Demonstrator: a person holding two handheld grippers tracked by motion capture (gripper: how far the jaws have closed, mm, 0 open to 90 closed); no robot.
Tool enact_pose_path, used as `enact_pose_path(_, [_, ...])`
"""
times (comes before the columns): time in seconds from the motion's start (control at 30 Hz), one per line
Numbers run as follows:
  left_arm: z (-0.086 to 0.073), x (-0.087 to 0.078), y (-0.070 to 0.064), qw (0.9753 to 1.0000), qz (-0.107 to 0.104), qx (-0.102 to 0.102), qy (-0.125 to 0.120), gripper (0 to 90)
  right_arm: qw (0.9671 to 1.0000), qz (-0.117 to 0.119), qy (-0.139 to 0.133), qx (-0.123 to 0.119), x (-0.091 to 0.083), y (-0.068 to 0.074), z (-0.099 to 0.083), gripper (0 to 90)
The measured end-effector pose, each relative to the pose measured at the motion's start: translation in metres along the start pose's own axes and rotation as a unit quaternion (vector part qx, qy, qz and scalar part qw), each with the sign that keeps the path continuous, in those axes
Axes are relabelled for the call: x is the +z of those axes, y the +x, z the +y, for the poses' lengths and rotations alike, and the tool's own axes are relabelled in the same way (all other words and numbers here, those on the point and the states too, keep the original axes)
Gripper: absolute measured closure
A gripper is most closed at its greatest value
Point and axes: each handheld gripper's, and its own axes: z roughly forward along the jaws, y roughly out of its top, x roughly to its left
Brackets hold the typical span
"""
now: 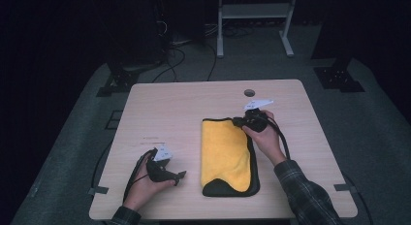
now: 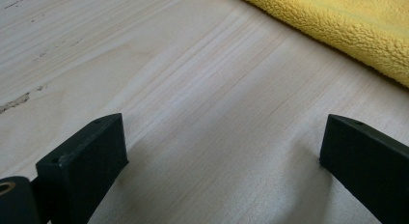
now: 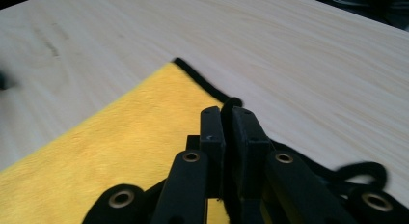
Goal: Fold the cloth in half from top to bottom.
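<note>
A yellow cloth [image 1: 227, 154] with a black edge lies folded lengthwise on the wooden table [image 1: 194, 104], right of the middle. My right gripper [image 1: 241, 121] sits at the cloth's far right corner. In the right gripper view its jaws are pressed together on the cloth's black edge [image 3: 230, 104], with the yellow cloth [image 3: 120, 151] spreading to the left. My left gripper [image 1: 180, 177] rests low on the table near the front, left of the cloth, jaws wide apart over bare wood [image 2: 217, 137]. The cloth's fleecy side [image 2: 347, 26] shows in the left gripper view at top right.
A round cable hole [image 1: 249, 93] is in the table near its far edge. Behind the table stand a white metal frame [image 1: 254, 21] and cables on the dark floor. Bare tabletop spreads to the left and far side of the cloth.
</note>
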Motion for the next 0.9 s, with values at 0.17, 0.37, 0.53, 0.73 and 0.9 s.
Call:
enact_pose_path(0.17, [0.0, 0.0, 0.0, 1.0, 0.0, 0.0, 0.0, 1.5, 0.9995, -0.021, 0.014, 0.02, 0.004, -0.022, -0.003, 82.5])
enact_pose_path(0.37, [0.0, 0.0, 0.0, 1.0, 0.0, 0.0, 0.0, 1.5, 0.998, -0.037, 0.032, 0.04, 0.014, -0.041, -0.015, 82.3])
enact_pose_path(0.53, [0.0, 0.0, 0.0, 1.0, 0.0, 0.0, 0.0, 1.5, 0.9955, -0.07, 0.057, 0.029, 0.025, -0.05, -0.024, 76.3])
enact_pose_path(0.73, [0.0, 0.0, 0.0, 1.0, 0.0, 0.0, 0.0, 1.5, 0.9938, -0.094, 0.051, 0.029, 0.019, -0.056, -0.026, 69.6])
enact_pose_path(0.9, [0.0, 0.0, 0.0, 1.0, 0.0, 0.0, 0.001, 1.5, 0.9976, -0.05, 0.021, 0.044, -0.002, -0.047, -0.02, 67.3])
